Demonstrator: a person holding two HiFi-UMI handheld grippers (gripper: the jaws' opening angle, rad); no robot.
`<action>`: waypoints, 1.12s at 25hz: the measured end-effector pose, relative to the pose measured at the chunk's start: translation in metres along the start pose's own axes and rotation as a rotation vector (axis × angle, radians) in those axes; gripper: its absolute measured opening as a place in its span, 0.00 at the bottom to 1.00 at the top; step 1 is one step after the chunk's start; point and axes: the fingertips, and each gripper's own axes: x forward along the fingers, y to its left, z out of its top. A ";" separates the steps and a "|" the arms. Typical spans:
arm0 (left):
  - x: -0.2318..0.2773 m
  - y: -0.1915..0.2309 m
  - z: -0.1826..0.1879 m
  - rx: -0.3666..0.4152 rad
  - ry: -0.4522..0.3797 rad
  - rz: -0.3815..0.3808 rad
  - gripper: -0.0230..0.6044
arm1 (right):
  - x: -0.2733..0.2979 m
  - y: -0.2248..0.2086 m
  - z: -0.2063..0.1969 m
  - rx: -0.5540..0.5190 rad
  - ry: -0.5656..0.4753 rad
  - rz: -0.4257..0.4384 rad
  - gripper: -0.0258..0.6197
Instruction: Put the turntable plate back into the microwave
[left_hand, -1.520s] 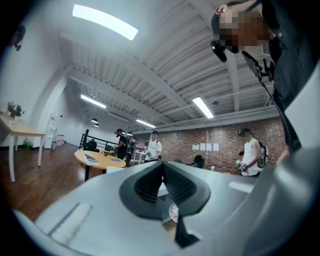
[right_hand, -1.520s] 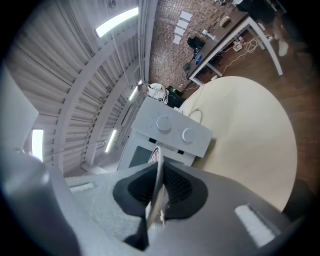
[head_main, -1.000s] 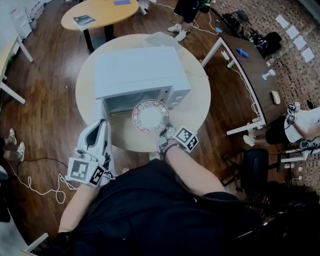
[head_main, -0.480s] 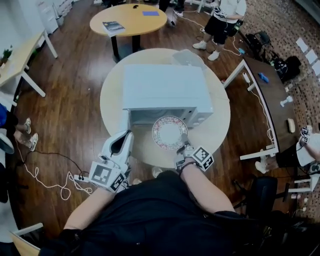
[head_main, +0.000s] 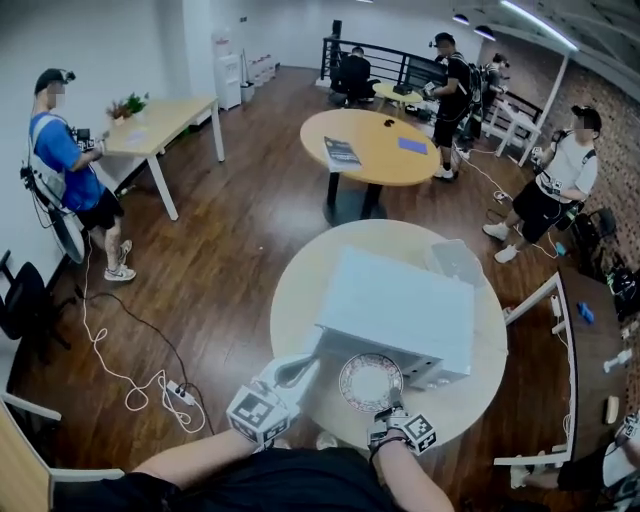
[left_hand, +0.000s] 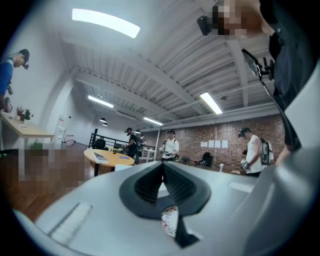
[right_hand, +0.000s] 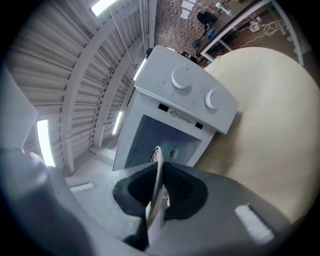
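Observation:
The white microwave (head_main: 400, 310) stands on a round beige table (head_main: 300, 290), its open front facing me. The patterned turntable plate (head_main: 370, 382) hangs just in front of the opening, and my right gripper (head_main: 388, 410) is shut on its near rim. In the right gripper view the plate (right_hand: 156, 186) runs edge-on between the pads, with the microwave cavity (right_hand: 160, 142) and two knobs (right_hand: 180, 78) beyond. My left gripper (head_main: 303, 370) is at the microwave's front left corner. The left gripper (left_hand: 162, 172) has its pads together with nothing seen between them.
A white box (head_main: 455, 262) lies on the table behind the microwave. An orange round table (head_main: 385, 150), a wooden desk (head_main: 160, 125) and several people stand around the room. A cable and power strip (head_main: 175, 392) lie on the floor at left. A long desk (head_main: 585, 350) is to the right.
The head view has tipped up from the tabletop to take in the whole room. The plate stays in the right gripper in front of the microwave opening; both grippers hold their places beside it.

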 end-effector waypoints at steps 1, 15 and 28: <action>0.000 0.000 0.001 0.003 -0.003 0.005 0.04 | 0.000 0.000 0.000 -0.003 0.005 0.001 0.07; -0.004 0.010 0.024 0.049 -0.039 0.080 0.04 | 0.010 0.008 0.004 -0.012 0.020 0.033 0.07; -0.007 0.018 0.032 0.025 -0.039 0.110 0.04 | 0.028 0.026 -0.001 -0.016 0.043 0.051 0.07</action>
